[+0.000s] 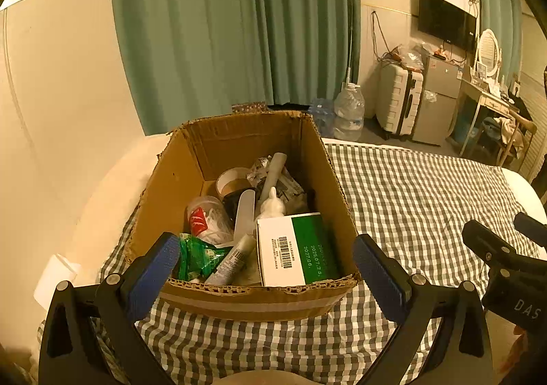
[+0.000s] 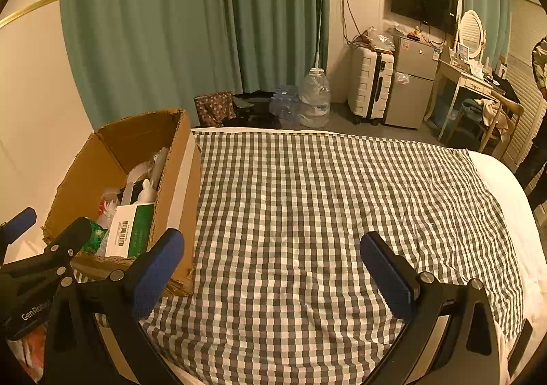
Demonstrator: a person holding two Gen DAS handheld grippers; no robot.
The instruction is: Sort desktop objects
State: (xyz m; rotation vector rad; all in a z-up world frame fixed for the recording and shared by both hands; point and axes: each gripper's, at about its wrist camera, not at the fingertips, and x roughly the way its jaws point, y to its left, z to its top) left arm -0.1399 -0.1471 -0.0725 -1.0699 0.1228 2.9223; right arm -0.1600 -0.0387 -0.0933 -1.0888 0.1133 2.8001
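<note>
Cardboard box (image 1: 239, 296) is sitting on the checked cloth (image 2: 307, 197), full of small things like a green and white carton (image 1: 297, 248), a tube (image 1: 232, 258) and a tape roll (image 1: 232, 181). Beside the box the cloth is lying bare. The left gripper (image 1: 266, 265) is hanging over the box's near edge, spread wide, holding nothing. The right gripper (image 2: 270, 262) is hanging beside the box, spread wide too. Things could be going in or coming out, so either way, grab one at a time.

A lived-in bedroom: a bed (image 2: 512, 200) under a checked cloth (image 2: 324, 200), green curtains (image 2: 191, 26), a wall-mounted television (image 2: 424, 2), a suitcase (image 2: 371, 84) beside a small fridge (image 2: 412, 80), and a dressing table (image 2: 468, 82) with an oval mirror (image 2: 471, 30).
</note>
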